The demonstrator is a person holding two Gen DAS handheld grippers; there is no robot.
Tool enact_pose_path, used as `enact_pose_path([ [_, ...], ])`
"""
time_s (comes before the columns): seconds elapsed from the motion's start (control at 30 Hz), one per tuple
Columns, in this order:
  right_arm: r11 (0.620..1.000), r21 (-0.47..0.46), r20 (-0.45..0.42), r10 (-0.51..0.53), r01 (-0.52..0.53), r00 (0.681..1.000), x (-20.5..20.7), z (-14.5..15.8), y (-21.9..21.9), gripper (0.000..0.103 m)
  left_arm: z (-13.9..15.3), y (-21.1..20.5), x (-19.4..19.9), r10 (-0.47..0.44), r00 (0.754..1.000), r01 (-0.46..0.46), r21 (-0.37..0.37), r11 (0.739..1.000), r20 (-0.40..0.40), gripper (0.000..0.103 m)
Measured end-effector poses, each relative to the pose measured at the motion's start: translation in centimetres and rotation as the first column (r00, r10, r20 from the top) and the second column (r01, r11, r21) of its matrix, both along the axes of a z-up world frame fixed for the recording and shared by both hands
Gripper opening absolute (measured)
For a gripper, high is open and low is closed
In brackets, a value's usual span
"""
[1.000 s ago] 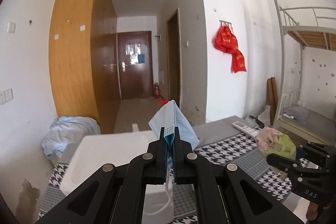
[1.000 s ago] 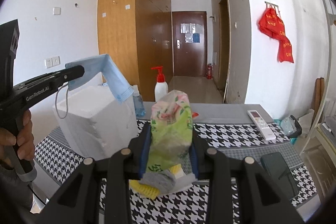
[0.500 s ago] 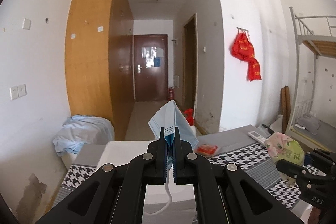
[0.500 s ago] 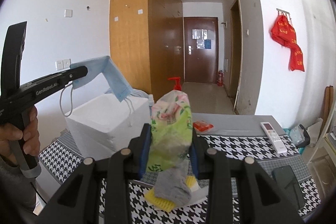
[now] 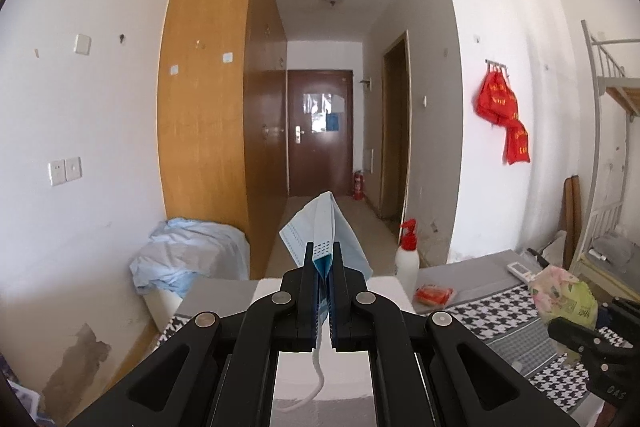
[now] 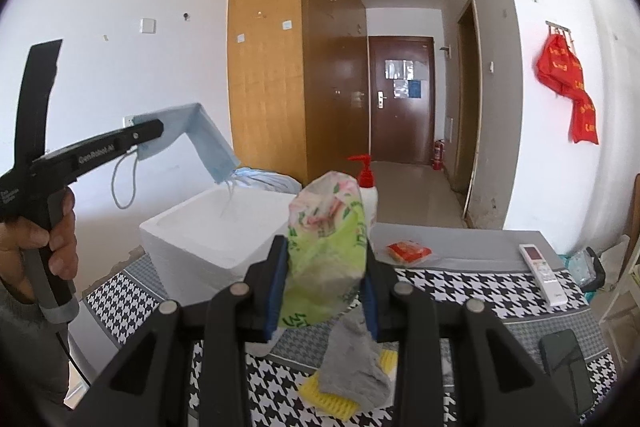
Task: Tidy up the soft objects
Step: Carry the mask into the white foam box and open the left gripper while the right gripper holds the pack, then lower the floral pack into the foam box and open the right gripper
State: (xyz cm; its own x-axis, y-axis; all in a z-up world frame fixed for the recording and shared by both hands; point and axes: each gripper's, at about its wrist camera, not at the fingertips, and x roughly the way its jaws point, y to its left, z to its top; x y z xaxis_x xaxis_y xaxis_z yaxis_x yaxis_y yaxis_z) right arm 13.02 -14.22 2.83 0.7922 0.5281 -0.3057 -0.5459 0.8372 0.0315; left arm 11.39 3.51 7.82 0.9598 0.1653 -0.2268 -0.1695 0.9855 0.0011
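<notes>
Table (image 6: 460, 283) with houndstooth cloth carries the white foam box (image 6: 208, 247), open top, at its left end. Box looks like the drop target for the soft items; that's a judgement, nothing shows inside it yet from these views.

Step in hand: carry phase, both items lifted, neither released.

Left gripper (image 5: 325, 259): jaws closed nearly flat on the blue face mask (image 5: 326, 227), pinched at its folded edge. In the right wrist view the mask (image 6: 200, 143) hangs bent over the box's near-left rim, lower end and ear loops dangling just above or into the opening; can't tell whether they touch foam. One ear loop trails down under the jaws.

Right gripper (image 6: 324, 267): jaws partly closed, squeezing the green floral tissue pack (image 6: 326, 259) across its width. Pack is held upright above the table, right of the box, well clear of the cloth.

Still on the table below it: grey sock (image 6: 356, 371) draped over a yellow sponge (image 6: 340, 399). Also an orange packet (image 6: 408, 251), remote (image 6: 542, 273), red-pump bottle (image 6: 366, 187) behind the box, dark phone (image 6: 560, 351).

Next move, likely: lower left gripper a bit further over the box centre, open jaws, make sure the ear loop doesn't snag on a finger. Then swing the tissue pack left over the rim and release. Sock probably follows.
</notes>
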Motion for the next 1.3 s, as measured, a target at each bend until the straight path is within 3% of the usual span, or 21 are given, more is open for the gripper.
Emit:
enact_pose_path([
  [0.2, 1.0, -0.009, -0.005, 0.02, -0.02, 1.0, 0.2, 0.0, 1.0, 0.038, -1.3, 0.7, 1.7, 0.014, 0.996, -0.015, -0.01, 1.0, -0.085, 0.004],
  [0.6, 0.999, -0.028, -0.019, 0.03, -0.031, 0.999, 1.2, -0.3, 2.0, 0.038, -2.9, 1.3, 3.8, 0.007, 0.987, -0.011, -0.027, 1.0, -0.161, 0.005],
  [0.7, 0.999, -0.036, -0.026, 0.028, -0.029, 0.999, 1.6, -0.3, 2.3, 0.038, -3.4, 1.7, 4.3, 0.002, 0.984, -0.008, -0.035, 0.999, -0.18, 0.022],
  [0.77, 0.999, -0.038, -0.031, 0.027, -0.028, 0.999, 1.8, -0.3, 2.5, 0.038, -3.7, 1.9, 4.4, -0.002, 0.982, -0.007, -0.044, 0.999, -0.191, 0.058],
  [0.93, 0.999, -0.045, -0.039, 0.027, -0.029, 0.999, 2.3, -0.2, 3.2, 0.038, -4.1, 2.4, 3.8, 0.005, 0.985, -0.016, -0.058, 0.998, -0.172, 0.094],
  [1.07, 0.998, -0.049, -0.04, 0.036, -0.038, 0.999, 2.5, -0.1, 3.7, 0.038, -4.0, 2.8, 2.9, 0.003, 0.991, -0.012, -0.071, 0.997, -0.133, 0.102],
  [1.3, 0.997, -0.052, -0.043, 0.046, -0.048, 0.998, 2.8, 0.2, 4.7, 0.038, -3.3, 4.0, 1.4, 0.029, 0.995, -0.035, -0.063, 0.997, -0.094, 0.102],
])
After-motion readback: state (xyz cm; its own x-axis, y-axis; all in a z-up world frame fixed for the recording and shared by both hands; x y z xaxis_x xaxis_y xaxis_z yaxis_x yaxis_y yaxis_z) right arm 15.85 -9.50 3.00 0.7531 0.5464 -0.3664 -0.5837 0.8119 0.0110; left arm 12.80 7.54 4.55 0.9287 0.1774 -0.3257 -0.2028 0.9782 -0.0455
